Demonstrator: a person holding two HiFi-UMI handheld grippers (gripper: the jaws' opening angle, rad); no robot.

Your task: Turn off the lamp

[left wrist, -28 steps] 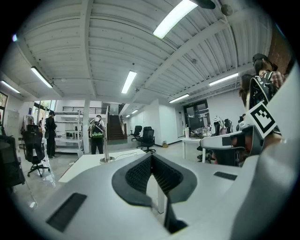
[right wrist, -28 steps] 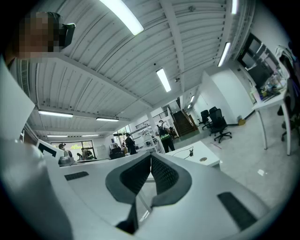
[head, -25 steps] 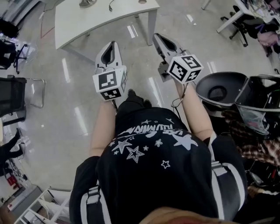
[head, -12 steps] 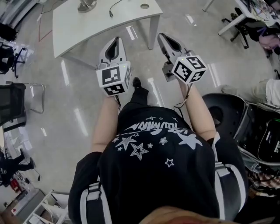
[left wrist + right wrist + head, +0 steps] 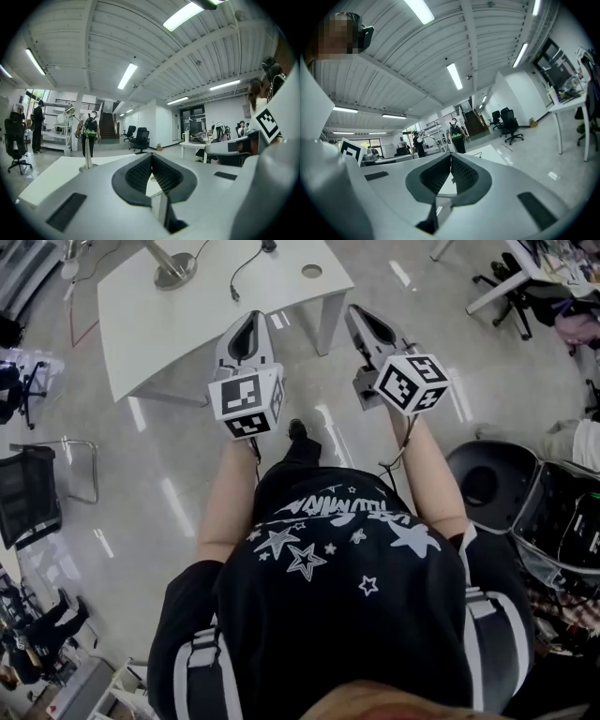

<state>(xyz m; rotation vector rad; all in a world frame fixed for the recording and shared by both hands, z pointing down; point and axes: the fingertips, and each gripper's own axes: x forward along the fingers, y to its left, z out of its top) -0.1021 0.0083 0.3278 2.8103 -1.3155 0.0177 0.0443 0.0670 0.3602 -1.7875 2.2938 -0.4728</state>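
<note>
The lamp stands on a white table [image 5: 159, 329]; its round metal base [image 5: 173, 276] shows at the head view's top edge, with a black cable [image 5: 246, 261] beside it. In the left gripper view the lamp's stem [image 5: 87, 152] rises from the table [image 5: 51, 173] to a small tilted head [image 5: 69, 111]. My left gripper [image 5: 248, 322] is shut and empty, held level over the table's near edge. My right gripper [image 5: 360, 313] is also shut and empty, just off the table's right corner. Both sets of pads meet in their own views, left [image 5: 151, 159] and right [image 5: 451, 161].
A black round chair [image 5: 487, 479] and dark gear stand on the right. A black chair [image 5: 33, 498] is on the left, and more office chairs [image 5: 511, 292] and desks at the back right. People [image 5: 89, 131] stand far behind the table.
The person has walked towards the white table with both grippers held out. The table has come closer, and the lamp's base and cable have come further into the head view.
</note>
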